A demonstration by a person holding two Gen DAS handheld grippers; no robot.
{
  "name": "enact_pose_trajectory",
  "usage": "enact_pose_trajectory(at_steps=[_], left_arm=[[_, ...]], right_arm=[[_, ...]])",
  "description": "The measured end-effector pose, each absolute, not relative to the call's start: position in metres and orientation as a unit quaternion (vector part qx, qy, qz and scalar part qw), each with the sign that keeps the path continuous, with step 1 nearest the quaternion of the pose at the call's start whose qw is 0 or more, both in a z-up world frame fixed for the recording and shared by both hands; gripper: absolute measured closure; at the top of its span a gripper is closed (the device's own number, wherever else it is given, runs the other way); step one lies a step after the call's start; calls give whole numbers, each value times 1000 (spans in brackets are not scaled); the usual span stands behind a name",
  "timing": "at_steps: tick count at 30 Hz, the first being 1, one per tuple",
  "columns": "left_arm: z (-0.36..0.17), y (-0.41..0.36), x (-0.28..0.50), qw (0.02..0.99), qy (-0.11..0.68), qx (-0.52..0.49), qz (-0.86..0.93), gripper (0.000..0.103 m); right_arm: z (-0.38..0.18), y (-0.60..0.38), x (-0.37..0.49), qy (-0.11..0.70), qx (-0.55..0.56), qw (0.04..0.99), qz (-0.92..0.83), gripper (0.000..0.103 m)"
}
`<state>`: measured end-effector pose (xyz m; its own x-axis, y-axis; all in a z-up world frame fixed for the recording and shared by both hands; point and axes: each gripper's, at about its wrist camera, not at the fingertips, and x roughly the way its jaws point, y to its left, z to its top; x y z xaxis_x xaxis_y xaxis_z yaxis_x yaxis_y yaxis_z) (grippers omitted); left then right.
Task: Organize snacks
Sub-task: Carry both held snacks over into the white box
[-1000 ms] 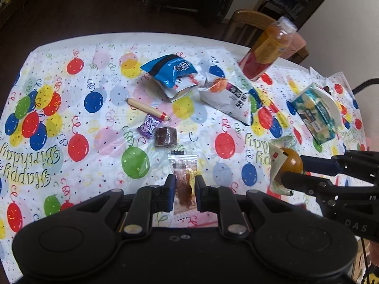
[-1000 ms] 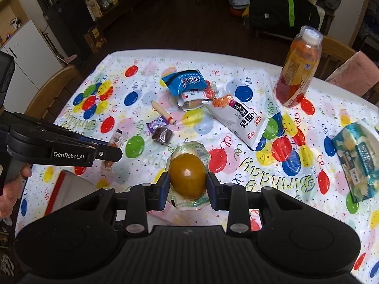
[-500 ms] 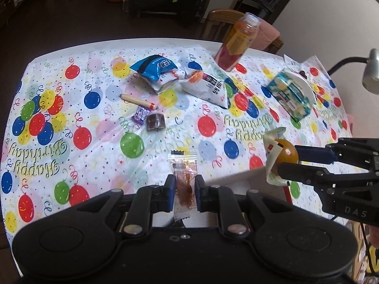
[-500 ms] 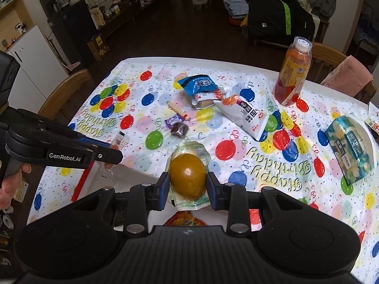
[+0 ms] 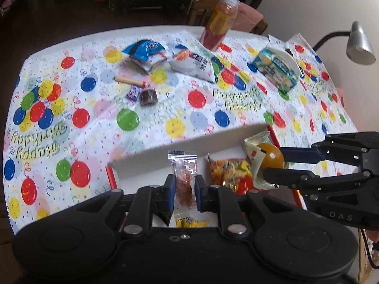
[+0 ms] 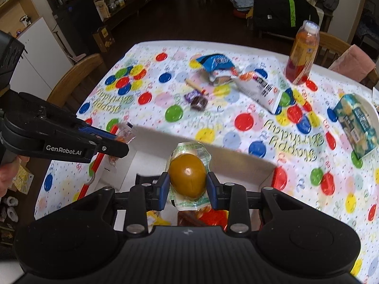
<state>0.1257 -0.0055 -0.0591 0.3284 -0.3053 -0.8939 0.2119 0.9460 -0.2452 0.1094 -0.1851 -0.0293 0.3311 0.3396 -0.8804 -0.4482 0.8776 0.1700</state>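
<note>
Holding both snacks over the white box (image 5: pixel 189 139), the person has each tool loaded and ready to let go. The left gripper (image 5: pixel 185 190) is clamped on a clear sachet (image 5: pixel 183 165) with a reddish-brown strip inside, which stands upright between the jaws. The right gripper (image 6: pixel 188 182) is closed around a packaged brown egg (image 6: pixel 187 175), its crinkled green-printed wrapper sticking out above and below the pads. Both hang above the box interior, where an orange-and-yellow snack packet (image 5: pixel 228 170) already lies on the floor.

To finish this step well, it seems best to lower each item close to the box floor before opening the jaws, since the egg is round and likely to roll or bounce if dropped from height. Setting it in the bare white patch beside the packet, rather than on top of it, would keep it steady. The sachet is light and floppy, so releasing it low and flat should stop it catching on the box wall. The two tools are near each other, so opening them one at a time avoids a knock.

Well apart on the balloon tablecloth (image 6: pixel 244 120) wait the blue chip bag (image 6: pixel 214 62), a white snack pouch (image 6: pixel 263 92), a stick snack (image 6: pixel 195 86), two small wrapped sweets (image 6: pixel 196 99), a teal packet (image 6: pixel 357 120) and a juice bottle (image 6: pixel 303 52).
</note>
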Motion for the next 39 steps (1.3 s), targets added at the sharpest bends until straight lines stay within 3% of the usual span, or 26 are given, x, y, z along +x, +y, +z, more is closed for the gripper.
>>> enact_pose_trajectory(at_steps=[39], left_arm=[[-146, -33, 59, 748, 637, 21, -186, 88]], right_arm=[[-113, -163, 42, 602, -50, 761, 238, 69]])
